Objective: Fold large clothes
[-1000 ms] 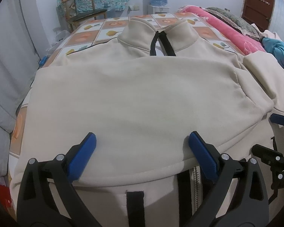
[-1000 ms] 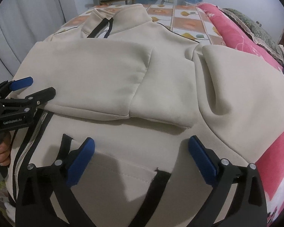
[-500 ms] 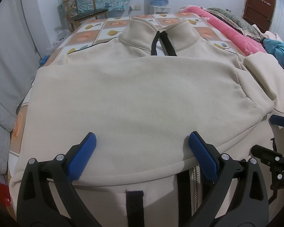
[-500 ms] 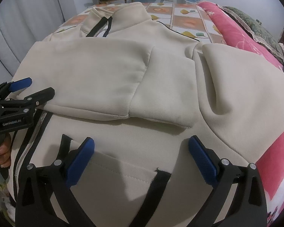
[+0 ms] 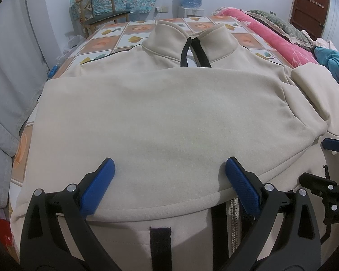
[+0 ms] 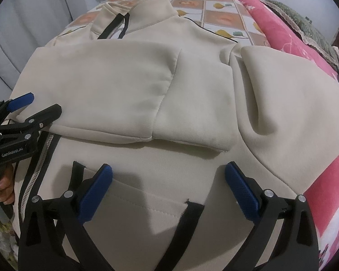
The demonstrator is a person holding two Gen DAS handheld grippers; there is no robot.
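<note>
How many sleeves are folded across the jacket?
2. One sleeve lies across the jacket chest from the left; the other sleeve comes from the right, and its cuff end overlaps the first near the middle.

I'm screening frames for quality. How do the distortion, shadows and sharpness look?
Left wrist view: strong fisheye bulge, black corners, jacket evenly lit and sharp. Right wrist view: same bulge, a gripper shadow on the cloth near the hem, no glare.

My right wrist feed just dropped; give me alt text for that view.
A cream zip-up fleece jacket lies on the bed, both sleeves folded across its chest. The right gripper hangs open over the lower front by a black-trimmed pocket; the left gripper is open at the left edge.
</note>
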